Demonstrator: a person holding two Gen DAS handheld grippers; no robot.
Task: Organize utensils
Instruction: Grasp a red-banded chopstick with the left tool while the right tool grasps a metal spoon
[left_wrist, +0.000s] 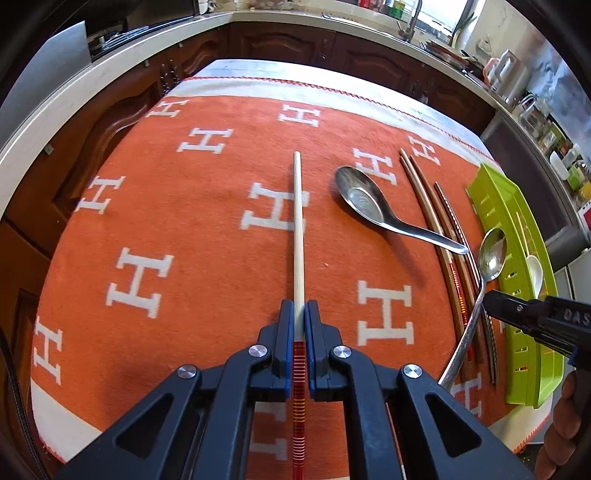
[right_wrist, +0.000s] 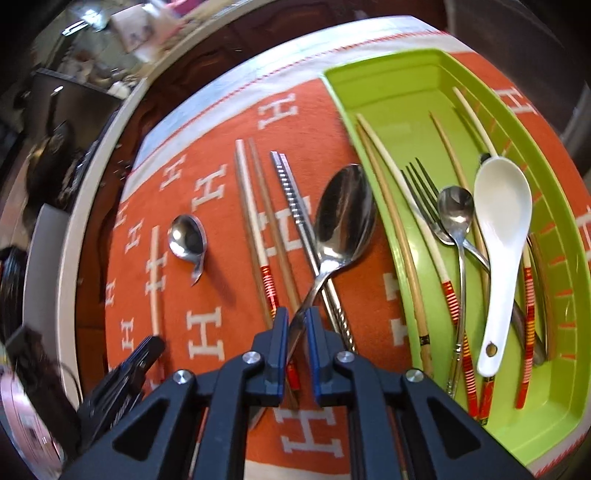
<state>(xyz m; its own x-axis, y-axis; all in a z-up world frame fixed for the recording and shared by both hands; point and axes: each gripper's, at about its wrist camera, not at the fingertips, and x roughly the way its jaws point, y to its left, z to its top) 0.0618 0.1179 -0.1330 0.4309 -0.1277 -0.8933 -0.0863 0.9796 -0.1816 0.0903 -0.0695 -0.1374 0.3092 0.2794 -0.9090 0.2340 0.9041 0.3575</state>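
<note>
My left gripper (left_wrist: 299, 312) is shut on a cream chopstick (left_wrist: 298, 221) with a red striped end, which points away over the orange cloth (left_wrist: 184, 229). In the right wrist view my right gripper (right_wrist: 297, 319) is shut on the handle of a large steel spoon (right_wrist: 345, 206), whose bowl reaches toward the green tray's (right_wrist: 388, 74) near rim. The tray holds several chopsticks, a fork (right_wrist: 421, 184), a small steel spoon (right_wrist: 456, 208) and a white ceramic spoon (right_wrist: 502, 221). The right gripper (left_wrist: 496, 304) also shows at the right edge of the left wrist view.
On the cloth lie a short metal soup spoon (left_wrist: 360, 201), a cream and a wooden chopstick (right_wrist: 258, 221) and steel chopsticks (right_wrist: 295, 199). Dark wooden cabinets (left_wrist: 280, 40) and a pale counter ring the table. A person's hand (left_wrist: 565, 424) shows at lower right.
</note>
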